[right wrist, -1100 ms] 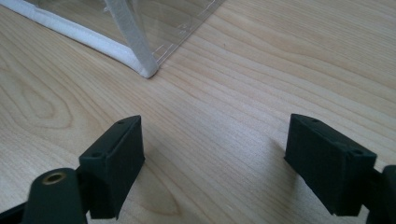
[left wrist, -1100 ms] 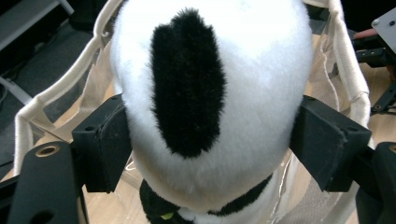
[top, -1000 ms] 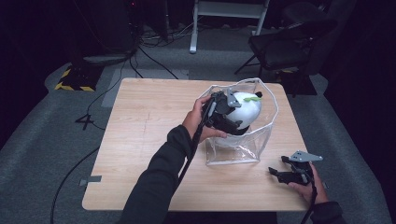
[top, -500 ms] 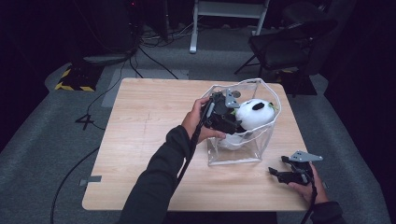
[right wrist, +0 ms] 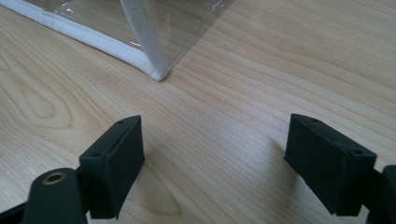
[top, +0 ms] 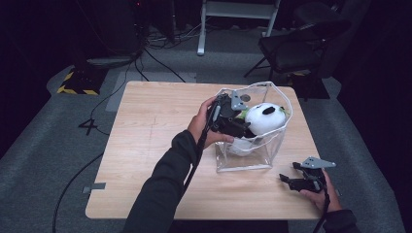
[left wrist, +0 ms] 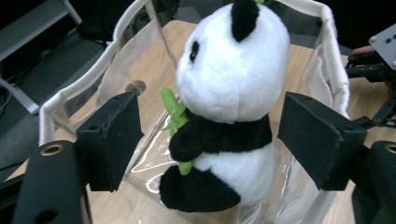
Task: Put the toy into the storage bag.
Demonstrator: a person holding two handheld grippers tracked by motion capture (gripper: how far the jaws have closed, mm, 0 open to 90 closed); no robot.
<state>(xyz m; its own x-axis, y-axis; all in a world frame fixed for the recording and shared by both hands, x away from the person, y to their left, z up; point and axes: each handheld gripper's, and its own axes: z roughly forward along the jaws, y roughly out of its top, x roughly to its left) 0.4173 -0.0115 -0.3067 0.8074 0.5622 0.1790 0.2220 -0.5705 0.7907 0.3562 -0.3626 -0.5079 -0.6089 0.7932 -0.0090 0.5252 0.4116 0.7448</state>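
In the high view the wooden worktop (top: 155, 145) carries, at about three o'clock from its middle, a clear plastic bag (top: 252, 155) with white fabric edging, standing upright with its mouth open. The person's left forearm reaches in from six o'clock, and the left gripper (top: 232, 121) sits at the bag's nine o'clock rim, pointing toward three o'clock into the opening. A plush panda (top: 262, 119) sits inside the bag, its white head with a black ear showing above the rim.

In the left gripper view the left gripper (left wrist: 210, 140) has its fingers (left wrist: 109, 140) spread wide, one on either side of the panda (left wrist: 229, 102) and clear of it, so the toy is released. The panda sits upright on the bag's clear floor, facing ten o'clock in this view, with black arms and legs, a white belly and a green leaf sprig (left wrist: 175, 116) held against its chest. The white edging of the bag (left wrist: 331, 60) runs round behind it from nine to three o'clock.

Toward five o'clock on the worktop in the high view, well apart from the bag, the right gripper (top: 286, 178) rests low in the person's right hand (top: 320, 191), pointing to nine o'clock. In the right gripper view the right gripper (right wrist: 212, 158) has its fingers (right wrist: 116, 163) wide apart over bare wood (right wrist: 261, 84), grasping nothing, with a bottom corner of the bag (right wrist: 156, 70) at eleven o'clock ahead of it.
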